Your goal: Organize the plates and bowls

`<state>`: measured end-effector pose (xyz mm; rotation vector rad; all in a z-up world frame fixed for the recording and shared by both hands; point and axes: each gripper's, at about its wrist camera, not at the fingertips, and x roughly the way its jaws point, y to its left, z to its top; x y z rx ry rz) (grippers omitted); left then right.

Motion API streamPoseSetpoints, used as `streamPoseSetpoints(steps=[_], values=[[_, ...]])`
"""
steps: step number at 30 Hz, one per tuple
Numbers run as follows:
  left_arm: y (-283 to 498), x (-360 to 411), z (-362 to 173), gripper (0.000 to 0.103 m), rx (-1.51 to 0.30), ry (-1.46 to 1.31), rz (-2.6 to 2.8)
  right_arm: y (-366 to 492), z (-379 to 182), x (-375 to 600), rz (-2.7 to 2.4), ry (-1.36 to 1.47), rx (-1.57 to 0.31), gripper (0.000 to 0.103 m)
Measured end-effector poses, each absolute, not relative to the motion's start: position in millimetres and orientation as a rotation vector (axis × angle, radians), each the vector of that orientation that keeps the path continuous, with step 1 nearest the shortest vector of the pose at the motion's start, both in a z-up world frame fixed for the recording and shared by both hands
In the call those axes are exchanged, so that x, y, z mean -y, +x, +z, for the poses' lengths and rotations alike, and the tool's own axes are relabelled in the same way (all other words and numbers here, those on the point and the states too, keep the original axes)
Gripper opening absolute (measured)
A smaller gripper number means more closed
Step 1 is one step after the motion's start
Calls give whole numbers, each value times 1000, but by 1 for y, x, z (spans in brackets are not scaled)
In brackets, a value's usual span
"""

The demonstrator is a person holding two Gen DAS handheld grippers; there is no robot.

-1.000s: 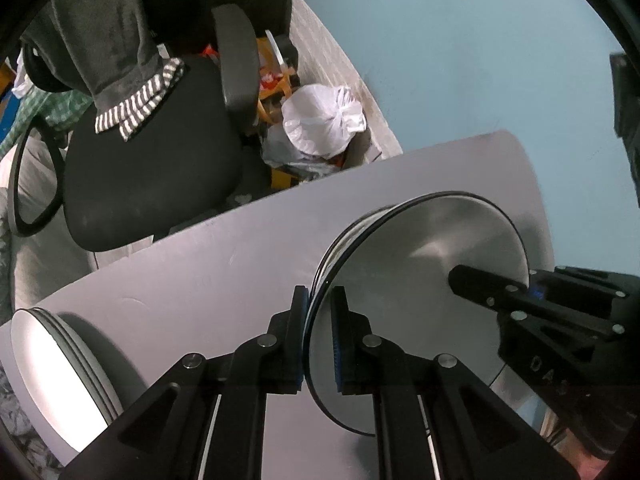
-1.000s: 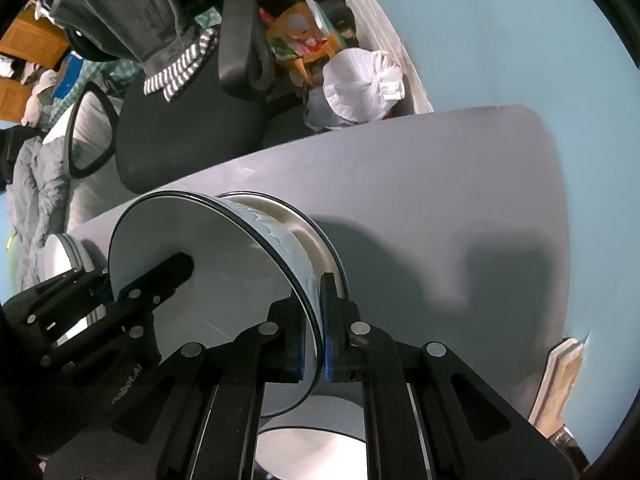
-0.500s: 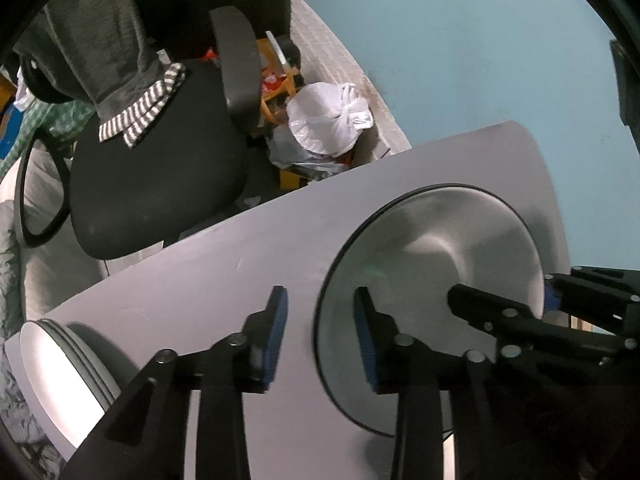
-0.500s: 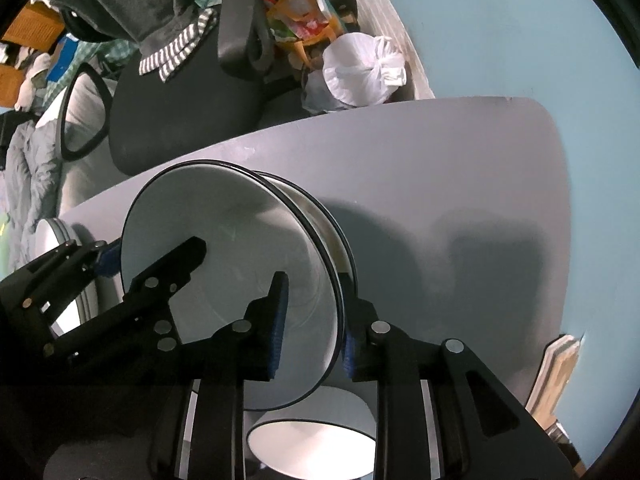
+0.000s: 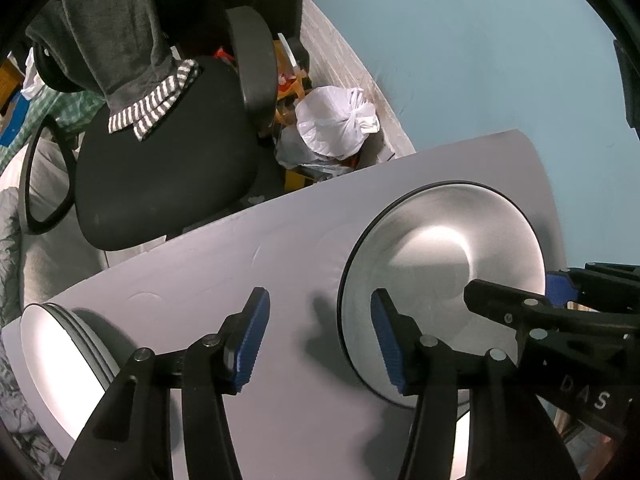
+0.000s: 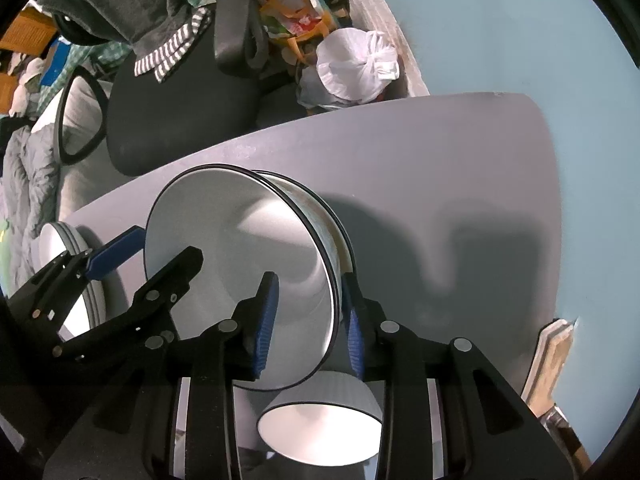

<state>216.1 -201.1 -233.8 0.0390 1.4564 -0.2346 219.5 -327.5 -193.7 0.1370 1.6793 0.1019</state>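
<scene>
A white, black-rimmed bowl sits nested on a second bowl on the grey table. My left gripper straddles its left rim. The jaws are opening and neither pad touches the rim. My right gripper straddles the opposite rim of the same bowl; its jaws are opening too, pads off the rim. Each gripper shows in the other's view: the right gripper and the left gripper. A small ribbed bowl stands under my right gripper. A stack of plates lies at the table's left end.
Beyond the table's far edge stand a black office chair with clothes draped over it and a tied white plastic bag on the floor. A blue wall runs along the right. A wooden object leans at the table's right edge.
Both grippers were shut on the bowl's rim a second ago and have opened. The bowl has tipped down from its tilted, lifted pose to rest on the bowl beneath.
</scene>
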Motion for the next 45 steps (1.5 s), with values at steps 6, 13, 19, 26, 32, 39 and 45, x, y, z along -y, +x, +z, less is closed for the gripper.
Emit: streamPoseSetpoints(steps=[6, 13, 19, 26, 32, 39, 45], values=[[214, 196, -227, 57, -1451, 23, -233, 218, -188, 331, 79, 124, -1640, 47], [207, 193, -209, 62, -1407, 38, -227, 212, -176, 333, 56, 99, -1593, 53], [195, 189, -184, 71, -1353, 38, -225, 200, -154, 330, 32, 30, -1523, 57], [179, 186, -159, 72, -1295, 98, -224, 184, -125, 326, 0, -10, -1437, 60], [160, 179, -138, 75, -1246, 140, -218, 167, -104, 324, -9, 11, -1392, 61], [140, 177, -122, 75, -1218, 146, -248, 147, -83, 323, -22, 33, -1351, 61], [125, 179, -113, 75, -1210, 177, -288, 129, -71, 328, -43, 52, -1333, 62]])
